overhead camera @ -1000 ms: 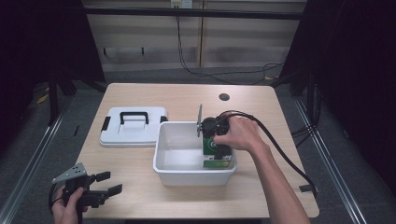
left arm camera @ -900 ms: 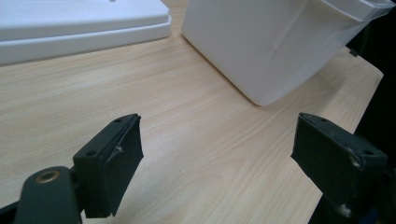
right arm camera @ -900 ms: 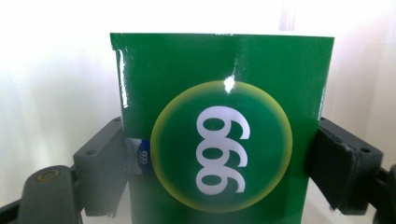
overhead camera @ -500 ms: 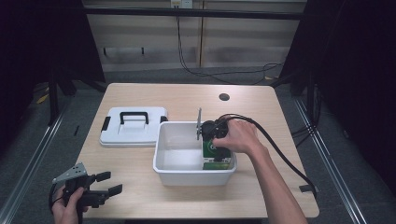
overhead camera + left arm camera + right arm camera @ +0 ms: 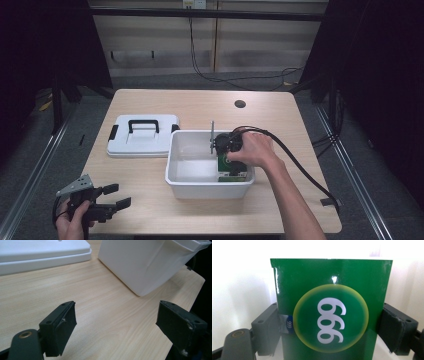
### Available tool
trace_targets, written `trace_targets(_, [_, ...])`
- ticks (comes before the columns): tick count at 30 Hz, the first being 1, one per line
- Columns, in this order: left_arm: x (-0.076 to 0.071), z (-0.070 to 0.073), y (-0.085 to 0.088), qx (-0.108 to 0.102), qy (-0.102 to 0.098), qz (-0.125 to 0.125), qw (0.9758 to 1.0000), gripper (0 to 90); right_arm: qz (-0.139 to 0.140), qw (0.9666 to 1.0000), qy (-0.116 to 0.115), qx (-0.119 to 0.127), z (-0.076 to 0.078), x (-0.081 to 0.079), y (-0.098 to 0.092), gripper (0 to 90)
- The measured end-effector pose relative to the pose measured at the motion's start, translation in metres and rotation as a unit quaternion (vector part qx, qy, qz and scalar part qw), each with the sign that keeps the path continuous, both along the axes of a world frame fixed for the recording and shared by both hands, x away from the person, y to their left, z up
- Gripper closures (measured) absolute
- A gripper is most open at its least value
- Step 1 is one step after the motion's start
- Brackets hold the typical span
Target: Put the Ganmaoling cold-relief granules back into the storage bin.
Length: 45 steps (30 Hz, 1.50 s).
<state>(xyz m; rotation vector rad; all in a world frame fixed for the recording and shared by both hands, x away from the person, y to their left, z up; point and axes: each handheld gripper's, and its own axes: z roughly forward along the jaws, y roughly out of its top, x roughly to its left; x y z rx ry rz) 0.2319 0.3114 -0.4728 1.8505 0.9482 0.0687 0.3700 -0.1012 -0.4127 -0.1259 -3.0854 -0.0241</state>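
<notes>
Lowered slightly since a second ago, your right tongs [image 5: 226, 155] hold the green box [image 5: 329, 312] clamped inside the white bin [image 5: 200, 186], near its floor; placement looks close. Your left tongs [image 5: 107, 196] rest open above the surface [image 5: 300, 125].

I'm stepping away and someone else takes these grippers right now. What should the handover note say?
Right gripper: inside the white bin, jaws against both sides of the green box printed 999.
Left gripper: open, holding nothing, at the table's near left corner.
Lid: off, flat on the table left of the bin.
Done: box is down in the bin's right part.
Left, probably: release the box, withdraw, fit the lid.
</notes>
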Motion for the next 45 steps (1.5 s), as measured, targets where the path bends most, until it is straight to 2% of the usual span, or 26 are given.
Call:
trace_targets(6, [0.0, 0.0001, 0.0, 0.0, 0.0, 0.0, 1.0, 15.8, -0.002, 1.0, 0.004, -0.003, -0.0033, 0.0001, 0.002, 15.0])
trace_targets(9, [0.0002, 0.0, 0.0001, 0.0, 0.0, 0.0, 1.0, 15.8, 0.001, 1.0, -0.003, -0.002, -0.0044, 0.0002, 0.0022, 14.8])
trace_targets(17, [0.0003, 0.0002, -0.0001, 0.001, 0.001, 0.0, 1.0, 15.9, 0.001, 1.0, -0.003, -0.004, -0.0052, -0.001, 0.0018, 13.8])
trace_targets(28, [0.0007, -0.0004, 0.0003, -0.001, 0.002, 0.002, 1.0, 15.8, -0.008, 0.9999, 0.006, 0.005, -0.0062, 0.0011, -0.0013, 12.4])
trace_targets(38, [0.0002, 0.0004, -0.0004, -0.001, 0.001, -0.001, 1.0, 15.8, -0.006, 0.9999, -0.001, 0.015, -0.007, 0.0, -0.0024, 10.5])
trace_targets(40, [-0.0001, 0.0006, -0.0004, 0.0, -0.001, -0.003, 1.0, 15.8, -0.006, 0.9998, -0.005, 0.019, -0.0063, -0.0008, -0.0028, 10.5])
trace_targets(41, [-0.0003, 0.0004, -0.0002, 0.0, -0.001, -0.003, 1.0, 15.8, 0.002, 0.9997, -0.008, 0.023, -0.0055, 0.0002, -0.0034, 10.4])
trace_targets(45, [-0.0001, 0.0007, -0.0002, -0.003, -0.001, -0.001, 1.0, 15.8, 0.002, 0.9987, -0.017, 0.049, -0.0007, -0.0018, -0.0057, 9.8])
